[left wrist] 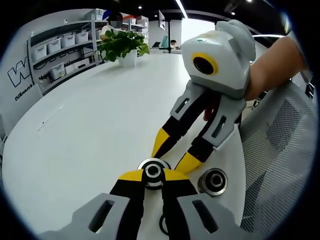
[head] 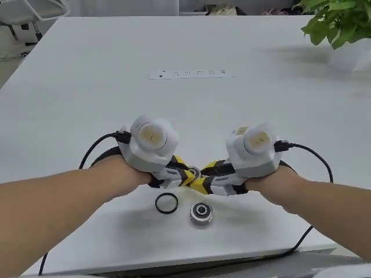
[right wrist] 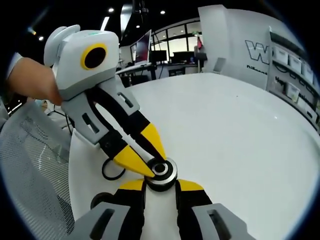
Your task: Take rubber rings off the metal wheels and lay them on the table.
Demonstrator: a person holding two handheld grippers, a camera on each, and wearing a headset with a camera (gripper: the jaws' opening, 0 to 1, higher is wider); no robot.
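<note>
Two-handed work: the right hand-held gripper (right wrist: 161,184) is clamping the wheel (right wrist: 161,172) just above the surface (head: 116,98) while the left hand-held gripper (left wrist: 153,177), facing it head-on, is pinching narrow on its rim.

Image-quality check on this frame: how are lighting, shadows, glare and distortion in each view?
Head view: soft, even light, all sharp; the rubber ring and loose wheel cast only faint shadows. Left gripper view: fisheye curves the table, and the window is blown out white. Right gripper view: same curving, ceiling lights are small hot spots, held wheel crisp.
</note>
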